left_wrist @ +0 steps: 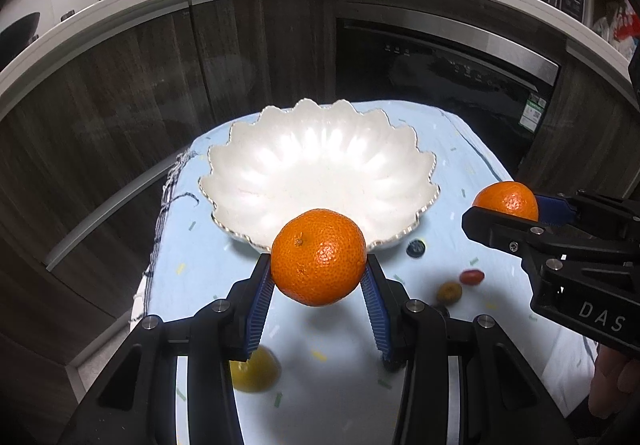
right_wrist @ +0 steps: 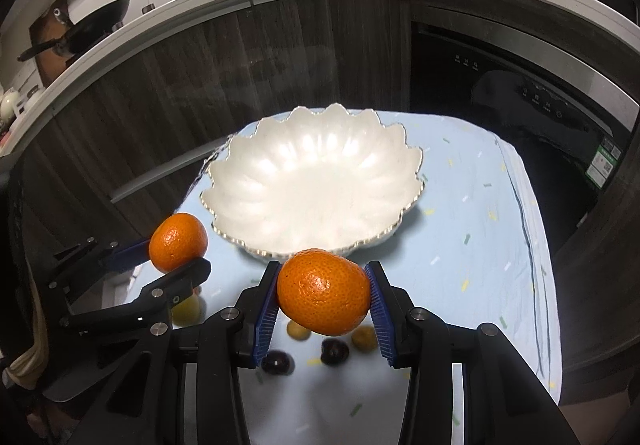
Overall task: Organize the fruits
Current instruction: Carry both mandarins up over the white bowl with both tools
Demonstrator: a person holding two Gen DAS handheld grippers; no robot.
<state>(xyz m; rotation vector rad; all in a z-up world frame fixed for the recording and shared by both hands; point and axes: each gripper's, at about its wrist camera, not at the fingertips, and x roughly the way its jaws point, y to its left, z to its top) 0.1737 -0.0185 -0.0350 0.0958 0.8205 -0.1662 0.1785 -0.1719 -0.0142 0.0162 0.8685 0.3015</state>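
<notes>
A white scalloped bowl (left_wrist: 320,181) (right_wrist: 316,185) stands empty on a light blue cloth. My left gripper (left_wrist: 319,269) is shut on an orange mandarin (left_wrist: 319,257) and holds it above the cloth, just short of the bowl's near rim. It also shows at the left of the right wrist view (right_wrist: 176,257) with its mandarin (right_wrist: 178,243). My right gripper (right_wrist: 324,293) is shut on a second mandarin (right_wrist: 324,293), also in front of the bowl. It shows at the right of the left wrist view (left_wrist: 508,213), with its mandarin (left_wrist: 506,201).
Small fruits lie on the cloth below the grippers: a yellow one (left_wrist: 256,371), a red one (left_wrist: 472,277), a brownish one (left_wrist: 449,292), a blue one (left_wrist: 416,247), dark ones (right_wrist: 334,351). Dark cabinets and a dishwasher (left_wrist: 440,81) stand behind the table.
</notes>
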